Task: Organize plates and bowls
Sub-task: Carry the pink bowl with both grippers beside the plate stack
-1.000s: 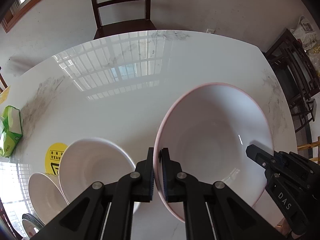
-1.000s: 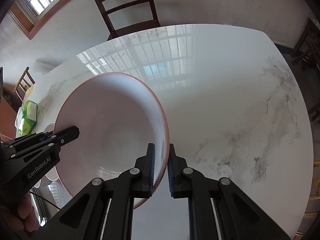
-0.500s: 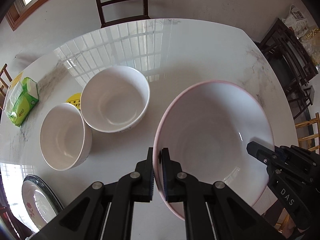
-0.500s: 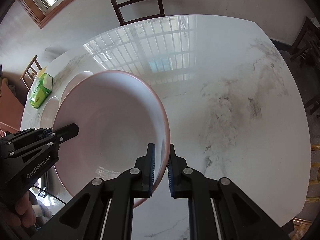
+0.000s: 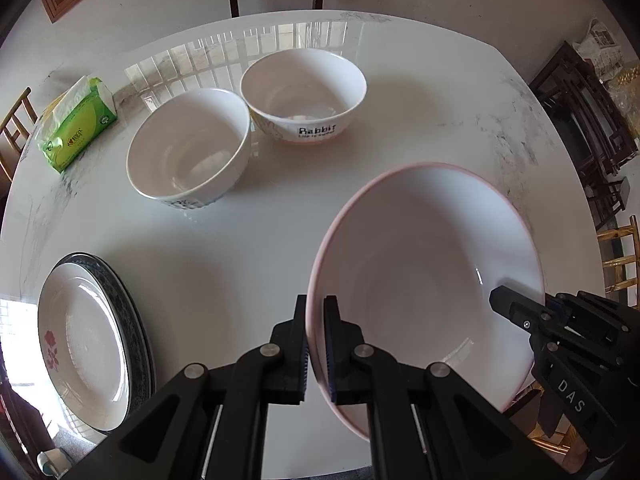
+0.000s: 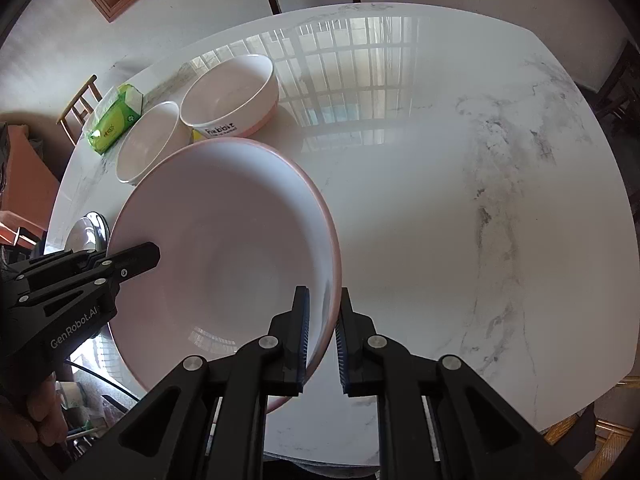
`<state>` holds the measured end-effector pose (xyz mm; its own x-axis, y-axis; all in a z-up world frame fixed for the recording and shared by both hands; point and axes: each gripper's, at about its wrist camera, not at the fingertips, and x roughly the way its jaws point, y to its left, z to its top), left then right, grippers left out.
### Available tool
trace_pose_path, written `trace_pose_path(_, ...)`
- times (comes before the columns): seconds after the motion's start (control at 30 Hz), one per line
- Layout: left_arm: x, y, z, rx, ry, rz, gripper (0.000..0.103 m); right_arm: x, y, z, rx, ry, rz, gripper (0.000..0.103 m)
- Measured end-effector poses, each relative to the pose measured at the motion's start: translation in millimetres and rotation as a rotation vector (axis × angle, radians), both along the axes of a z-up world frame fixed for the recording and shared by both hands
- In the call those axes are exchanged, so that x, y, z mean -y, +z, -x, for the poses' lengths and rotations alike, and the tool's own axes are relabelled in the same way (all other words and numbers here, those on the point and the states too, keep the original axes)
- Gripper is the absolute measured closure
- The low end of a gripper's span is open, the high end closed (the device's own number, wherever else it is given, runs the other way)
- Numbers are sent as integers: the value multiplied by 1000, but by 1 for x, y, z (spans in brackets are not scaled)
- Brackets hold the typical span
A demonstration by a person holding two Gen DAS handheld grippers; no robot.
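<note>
Above the white marble surface (image 5: pixel 400 120) I've got the large pink-rimmed white ceramic bowl (image 5: pixel 424 280) held between both tools; left tool (image 5: pixel 316 344) clamped narrow on its left rim, right tool (image 6: pixel 322 336) clamped on the opposite rim; two smaller white bowls (image 5: pixel 188 148) sit side by side near a green tissue pack (image 5: pixel 76 128); stacked white plates (image 5: pixel 84 340) at the surface's left edge.

wrist views, steeply downward; shared table (image 5: pixel 248 240)
</note>
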<state>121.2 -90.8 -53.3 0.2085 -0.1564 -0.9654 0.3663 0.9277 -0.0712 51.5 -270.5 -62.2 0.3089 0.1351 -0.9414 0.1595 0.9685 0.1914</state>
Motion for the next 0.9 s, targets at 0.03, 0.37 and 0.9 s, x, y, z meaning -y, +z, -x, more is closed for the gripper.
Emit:
trace_pose_path(0.03,-5,-1,3,6,4,-3,97,-6,0,2,2,10,5,90)
trace_pose_path(0.37,-47,-15,22,1,65,-5,97,-46,-12,11,-13,64,-6,90)
trace_pose_path(0.9,-67,-30,32,-14,84,15,96,-65,-23,12,-19,108,-19,87)
